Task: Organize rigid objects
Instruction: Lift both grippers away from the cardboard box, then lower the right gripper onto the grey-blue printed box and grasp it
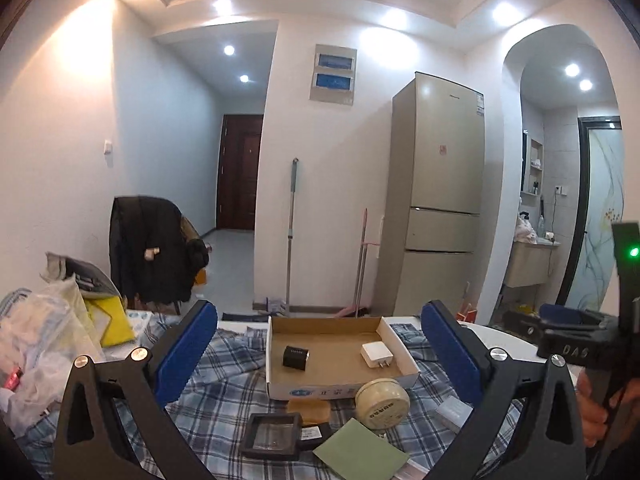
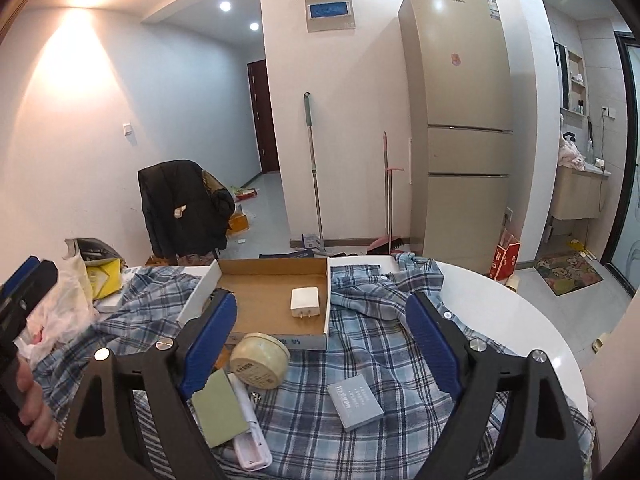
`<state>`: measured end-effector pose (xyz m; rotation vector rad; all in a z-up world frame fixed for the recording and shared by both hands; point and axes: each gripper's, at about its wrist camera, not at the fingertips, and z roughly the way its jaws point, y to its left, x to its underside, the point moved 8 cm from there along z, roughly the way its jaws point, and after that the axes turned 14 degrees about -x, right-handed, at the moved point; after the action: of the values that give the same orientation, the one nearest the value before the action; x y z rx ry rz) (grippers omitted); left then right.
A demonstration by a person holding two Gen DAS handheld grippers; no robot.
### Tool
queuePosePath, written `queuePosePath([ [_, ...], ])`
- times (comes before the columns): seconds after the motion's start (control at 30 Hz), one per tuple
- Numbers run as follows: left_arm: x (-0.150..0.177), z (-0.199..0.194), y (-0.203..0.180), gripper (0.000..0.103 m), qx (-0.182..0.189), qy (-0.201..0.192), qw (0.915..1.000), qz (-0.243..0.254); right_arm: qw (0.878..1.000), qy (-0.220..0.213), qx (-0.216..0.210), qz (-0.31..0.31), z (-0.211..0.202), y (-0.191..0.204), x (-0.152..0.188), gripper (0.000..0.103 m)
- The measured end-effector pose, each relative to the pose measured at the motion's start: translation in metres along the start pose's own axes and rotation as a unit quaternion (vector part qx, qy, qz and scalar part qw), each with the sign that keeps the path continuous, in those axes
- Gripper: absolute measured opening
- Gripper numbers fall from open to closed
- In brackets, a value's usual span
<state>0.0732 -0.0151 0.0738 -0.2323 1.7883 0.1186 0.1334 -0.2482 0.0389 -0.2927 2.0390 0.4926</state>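
Blue-padded jaws on the left gripper (image 1: 318,344) are held wide apart, nothing between them; the cardboard tray (image 1: 276,360) is framed in the gap. Same on the right gripper (image 2: 320,340): jaws wide apart, nothing gripped, raised over the plaid cloth (image 2: 360,344) covering the white round worktop (image 2: 520,312).

Inside the tray: a black cube adapter (image 1: 295,357) on the left and a white charger (image 1: 376,355) on the right, apart from each other, prongs of the charger pointed toward the camera.

Just in front of the tray's near wall, on the cloth:
- cream round tin (image 1: 382,402), tilted, touching the tray's front edge
- tan flat block (image 1: 310,410) beside it
- black framed case (image 1: 272,436) with a clear window
- green card (image 1: 360,450), overlapping the tin's lower edge
- grey flat box (image 2: 355,407), well right of the tin, lying alone on the cloth
- white slim case (image 2: 250,436) partly under the green card

Left edge of the worktop: plastic bags (image 1: 40,340) and a yellow pouch (image 1: 112,320) are piled up.

Background: a chair draped with a black jacket (image 2: 180,204), a mop (image 2: 314,168) against the wall, a beige fridge (image 2: 464,120).
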Motion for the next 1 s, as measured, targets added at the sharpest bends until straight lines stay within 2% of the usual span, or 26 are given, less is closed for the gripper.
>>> queuePosePath([
  [0.23,0.028,0.018,0.005,0.103,0.004,0.023,0.9997,-0.002,0.999,0.039,0.000,-0.011,0.027,-0.014,0.026,0.085],
  [0.33,0.044,0.030,0.005,0.103,0.007,0.036,0.9993,-0.005,0.997,0.070,-0.002,-0.012,0.044,-0.023,0.040,0.082],
  [0.43,0.064,0.048,0.005,0.103,0.016,0.062,0.9979,-0.012,0.995,0.103,-0.010,-0.011,0.061,-0.032,0.056,0.081],
  [0.6,0.111,0.075,0.004,0.103,0.003,0.122,0.9924,0.015,0.989,0.148,-0.006,-0.003,0.085,-0.046,0.081,0.077],
  [0.67,0.116,0.080,0.000,0.103,0.010,0.137,0.9902,0.022,0.986,0.166,-0.019,-0.005,0.092,-0.046,0.091,0.075],
  [0.83,0.120,0.078,-0.002,0.103,0.017,0.136,0.9903,0.024,0.975,0.218,-0.040,0.011,0.111,-0.051,0.120,0.064],
  [1.0,0.121,0.082,0.002,0.103,0.021,0.147,0.9888,0.013,0.973,0.226,-0.035,0.014,0.113,-0.057,0.126,0.063],
])
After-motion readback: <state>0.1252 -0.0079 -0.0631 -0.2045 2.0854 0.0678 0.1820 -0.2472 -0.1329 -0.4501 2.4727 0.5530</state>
